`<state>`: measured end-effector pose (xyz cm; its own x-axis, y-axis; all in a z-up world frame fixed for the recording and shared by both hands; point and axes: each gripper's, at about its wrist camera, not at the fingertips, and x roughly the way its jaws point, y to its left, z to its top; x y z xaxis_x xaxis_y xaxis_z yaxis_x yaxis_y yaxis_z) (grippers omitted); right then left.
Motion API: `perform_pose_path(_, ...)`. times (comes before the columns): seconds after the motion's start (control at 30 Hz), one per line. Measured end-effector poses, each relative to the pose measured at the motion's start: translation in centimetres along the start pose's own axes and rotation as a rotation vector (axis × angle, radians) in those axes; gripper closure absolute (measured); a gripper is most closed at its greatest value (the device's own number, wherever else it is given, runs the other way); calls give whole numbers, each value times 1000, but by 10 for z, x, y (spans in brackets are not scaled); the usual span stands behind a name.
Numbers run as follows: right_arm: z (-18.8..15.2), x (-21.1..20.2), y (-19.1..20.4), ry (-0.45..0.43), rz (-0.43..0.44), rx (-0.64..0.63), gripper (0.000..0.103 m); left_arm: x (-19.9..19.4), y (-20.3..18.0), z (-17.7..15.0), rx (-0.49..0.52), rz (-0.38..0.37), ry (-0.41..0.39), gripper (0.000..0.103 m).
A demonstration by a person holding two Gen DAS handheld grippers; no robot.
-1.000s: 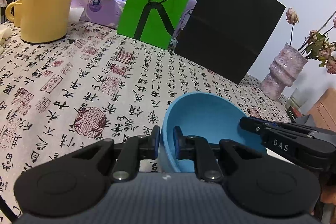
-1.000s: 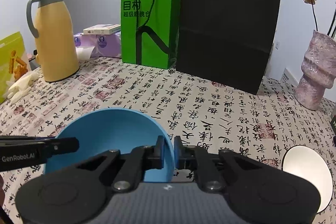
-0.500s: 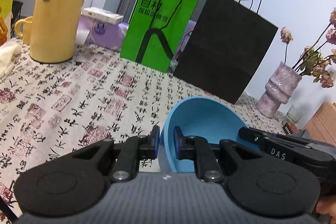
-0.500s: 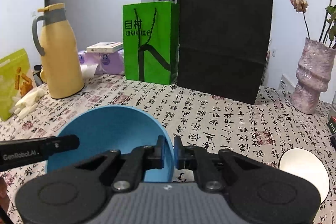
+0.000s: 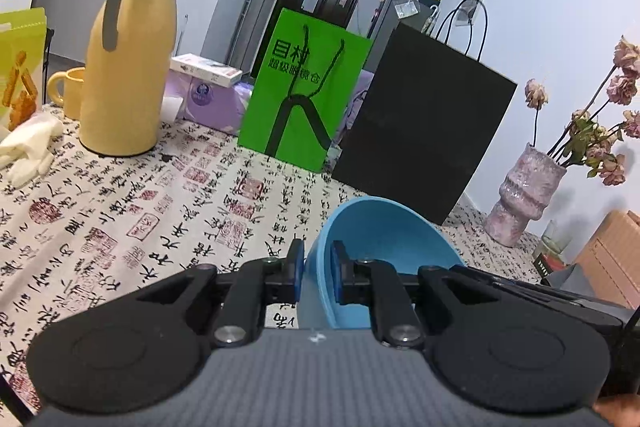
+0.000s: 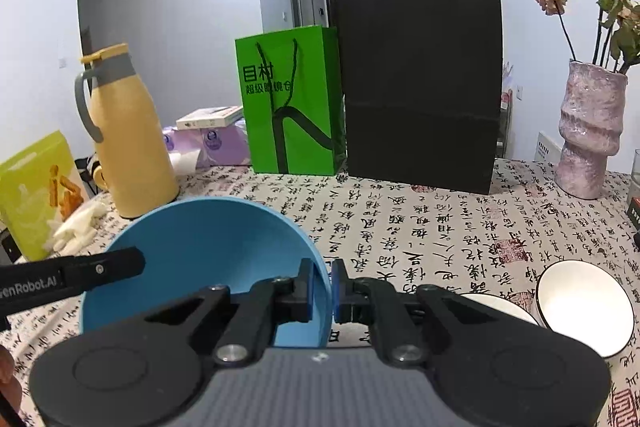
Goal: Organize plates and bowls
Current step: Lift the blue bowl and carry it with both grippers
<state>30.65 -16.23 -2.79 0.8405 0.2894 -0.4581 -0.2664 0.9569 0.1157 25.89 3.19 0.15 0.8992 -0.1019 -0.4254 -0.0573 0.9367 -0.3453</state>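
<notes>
Above the table [image 6: 420,227], two grippers are holding one blue bowl [image 6: 208,247].
Left gripper [image 5: 316,267] and right gripper [image 6: 323,287] are each pinching its rim; white bowls [image 6: 584,303] are waiting, so stacking is not done.

The bowl's [image 5: 384,239] base is hidden behind the left gripper [image 5: 317,273], and its lower part behind the right gripper [image 6: 322,285]. A white bowl [image 6: 586,311] hides partly behind that gripper. The yellow box [image 5: 20,67] is cut by the edge
</notes>
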Motion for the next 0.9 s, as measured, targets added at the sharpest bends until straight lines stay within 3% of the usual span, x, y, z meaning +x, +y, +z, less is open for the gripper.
perform_pose_path(0.43, -3, -33, 29, -44, 36, 16, 94, -52, 9, 7, 5, 20, -79, 89)
perform_pose_path(0.9, -11, -55, 79, -75, 92, 0, 94, -100, 44, 4, -14, 78, -123, 89)
